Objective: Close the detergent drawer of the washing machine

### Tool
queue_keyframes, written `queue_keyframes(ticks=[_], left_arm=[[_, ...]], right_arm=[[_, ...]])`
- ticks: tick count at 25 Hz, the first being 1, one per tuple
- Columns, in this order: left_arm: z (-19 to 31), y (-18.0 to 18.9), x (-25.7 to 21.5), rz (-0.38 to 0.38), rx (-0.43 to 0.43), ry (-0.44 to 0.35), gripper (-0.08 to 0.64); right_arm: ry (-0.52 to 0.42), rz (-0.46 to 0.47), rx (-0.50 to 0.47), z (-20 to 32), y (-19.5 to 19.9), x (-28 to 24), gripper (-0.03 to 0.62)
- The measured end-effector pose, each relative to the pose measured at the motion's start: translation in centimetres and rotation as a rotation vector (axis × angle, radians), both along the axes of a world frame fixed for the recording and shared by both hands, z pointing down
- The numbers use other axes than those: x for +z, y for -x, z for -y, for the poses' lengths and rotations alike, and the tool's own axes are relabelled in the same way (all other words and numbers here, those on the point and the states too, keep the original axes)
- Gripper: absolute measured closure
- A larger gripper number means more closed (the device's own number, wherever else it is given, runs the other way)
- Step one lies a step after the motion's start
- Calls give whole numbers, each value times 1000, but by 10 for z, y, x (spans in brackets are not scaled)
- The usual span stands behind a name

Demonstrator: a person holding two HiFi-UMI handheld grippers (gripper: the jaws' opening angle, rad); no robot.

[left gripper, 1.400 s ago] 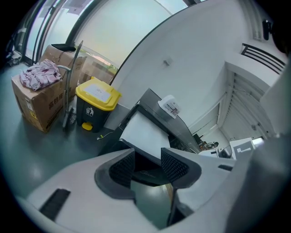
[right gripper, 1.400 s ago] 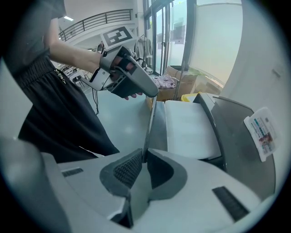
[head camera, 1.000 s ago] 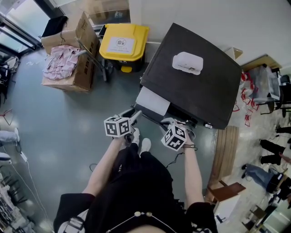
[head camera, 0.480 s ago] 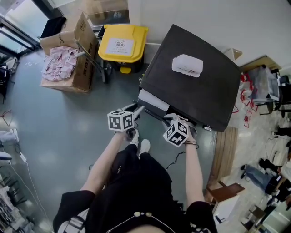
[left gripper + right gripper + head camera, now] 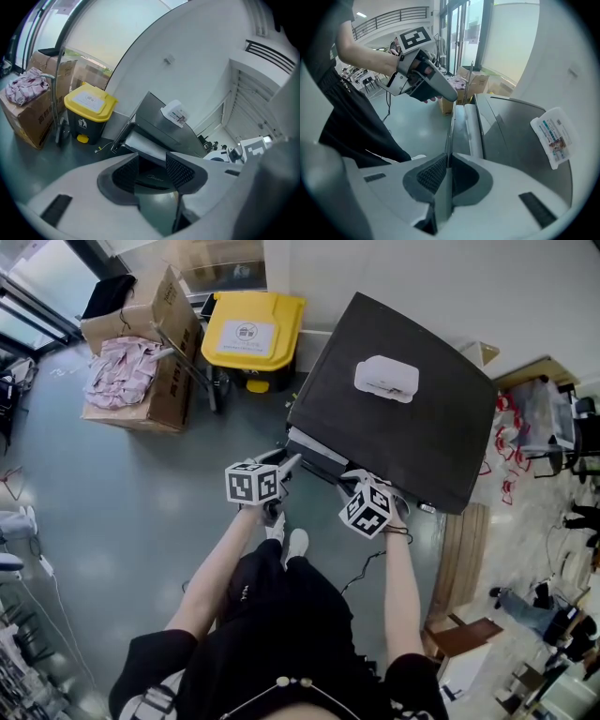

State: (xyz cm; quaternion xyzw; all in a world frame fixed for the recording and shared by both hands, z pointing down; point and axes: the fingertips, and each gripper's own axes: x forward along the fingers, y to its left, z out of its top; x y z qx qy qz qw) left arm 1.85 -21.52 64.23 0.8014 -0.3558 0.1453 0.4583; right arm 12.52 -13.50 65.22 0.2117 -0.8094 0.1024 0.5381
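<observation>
Pinching the front edge of the detergent drawer (image 5: pixel 472 127), the right claw (image 5: pixel 447 174) sits nearly closed; the left claw (image 5: pixel 152 165) gapes empty before the washing machine (image 5: pixel 158 117).

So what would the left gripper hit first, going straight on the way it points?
Probably the dark front of the detergent drawer, framed between the open fingers of the left gripper; distance unclear.
</observation>
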Motion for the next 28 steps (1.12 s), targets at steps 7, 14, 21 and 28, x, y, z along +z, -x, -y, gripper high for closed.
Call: queue_keyframes(ticks=[7,14,21,28], left_arm=[[7,-5,0,1,5,-1,379],[15,-9,-1,-4,10,-3,379],[24,-14,-1,-22,14,9,379],[36,-19,1,-14,28,13,380]], right_arm=[[-5,-5,20,7,-5,0,552],[-21,-27,42,15,-9,1,552],[-39,-48,66,24,-15,2,551],[-106,-67,164,36,-23,1,546]])
